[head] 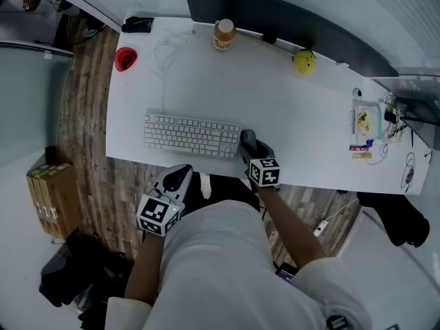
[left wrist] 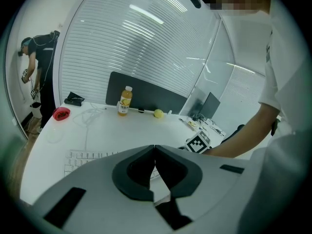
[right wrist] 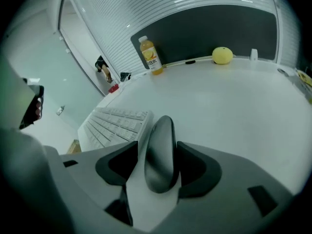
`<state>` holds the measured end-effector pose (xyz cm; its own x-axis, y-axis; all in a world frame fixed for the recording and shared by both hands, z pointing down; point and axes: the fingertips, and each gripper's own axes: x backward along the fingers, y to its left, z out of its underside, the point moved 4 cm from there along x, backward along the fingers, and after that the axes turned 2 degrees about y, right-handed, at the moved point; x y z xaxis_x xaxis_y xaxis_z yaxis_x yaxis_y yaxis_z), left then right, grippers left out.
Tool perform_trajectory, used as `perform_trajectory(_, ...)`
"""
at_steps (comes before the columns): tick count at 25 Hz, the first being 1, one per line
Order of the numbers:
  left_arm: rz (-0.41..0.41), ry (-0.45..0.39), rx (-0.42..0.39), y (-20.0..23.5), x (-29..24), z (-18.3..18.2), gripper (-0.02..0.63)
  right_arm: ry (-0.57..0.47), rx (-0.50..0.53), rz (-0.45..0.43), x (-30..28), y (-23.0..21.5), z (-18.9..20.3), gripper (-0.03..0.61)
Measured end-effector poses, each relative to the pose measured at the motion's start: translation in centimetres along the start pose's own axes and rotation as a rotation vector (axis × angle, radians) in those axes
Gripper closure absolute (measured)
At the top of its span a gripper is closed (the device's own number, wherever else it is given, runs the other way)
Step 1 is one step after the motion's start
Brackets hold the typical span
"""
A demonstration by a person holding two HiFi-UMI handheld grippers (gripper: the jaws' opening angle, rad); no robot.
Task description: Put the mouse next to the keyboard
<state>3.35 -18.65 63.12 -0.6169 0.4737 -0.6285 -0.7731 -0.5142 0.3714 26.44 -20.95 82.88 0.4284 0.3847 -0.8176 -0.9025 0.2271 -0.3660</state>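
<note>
A dark mouse (head: 247, 141) (right wrist: 161, 152) lies on the white desk (head: 295, 115), right beside the right end of the white keyboard (head: 191, 135) (right wrist: 117, 123). My right gripper (head: 249, 152) (right wrist: 159, 149) reaches over the desk's front edge with its jaws on either side of the mouse. A gap shows between the left pad and the mouse, so the jaws stand open around it. My left gripper (head: 180, 179) (left wrist: 155, 148) hangs below the desk's front edge, shut with its tips together and nothing in it. Part of the keyboard (left wrist: 83, 159) shows beyond it.
An orange drink bottle (head: 223, 34), a yellow fruit (head: 304, 61) and a dark panel (head: 289, 16) stand along the back edge. A red object (head: 124, 58) and a white cable (head: 168, 47) lie far left. Small clutter (head: 371, 126) sits at the right end. A cardboard box (head: 51, 198) is on the floor.
</note>
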Motion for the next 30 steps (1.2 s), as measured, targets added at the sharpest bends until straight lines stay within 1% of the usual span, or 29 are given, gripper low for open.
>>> perform_trajectory(3, -0.008, -0.008, -0.006, -0.4, -0.1, -0.2, 0.595, 0.033, 0.088, 0.027, 0.3, -0.3, 0.1, 0.325)
perform_trajectory(6, -0.018, -0.021, -0.013, -0.8, -0.2, -0.5, 0.595, 0.063, 0.131, 0.038, 0.6, -0.8, 0.5, 0.321)
perform_trajectory(9, -0.03, -0.032, -0.023, -1.2, -0.1, -0.6, 0.595, 0.066, 0.171, 0.029, 1.0, -1.0, 0.7, 0.319)
perform_trajectory(14, -0.055, -0.049, -0.039, -2.0, 0.4, -0.5, 0.595, 0.004, 0.247, 0.026, 2.8, -0.7, 0.0, 0.319)
perform_trajectory(20, -0.063, -0.076, -0.061, -2.8, 1.1, -0.4, 0.595, -0.096, 0.246, 0.022, 5.5, -0.4, -1.2, 0.322)
perform_trajectory(25, -0.056, -0.092, -0.084, -3.3, 2.0, -0.1, 0.595, -0.166, 0.229, 0.047, 7.8, 0.1, -1.6, 0.374)
perform_trajectory(29, -0.059, -0.113, -0.097, -3.4, 3.4, 0.6, 0.595, -0.233, 0.218, 0.058, 9.6, 1.0, -1.5, 0.455)
perform_trajectory(30, -0.059, -0.12, -0.098, -3.4, 3.9, 0.8, 0.595, -0.246, 0.219, 0.057, 10.0, 1.4, -1.4, 0.467)
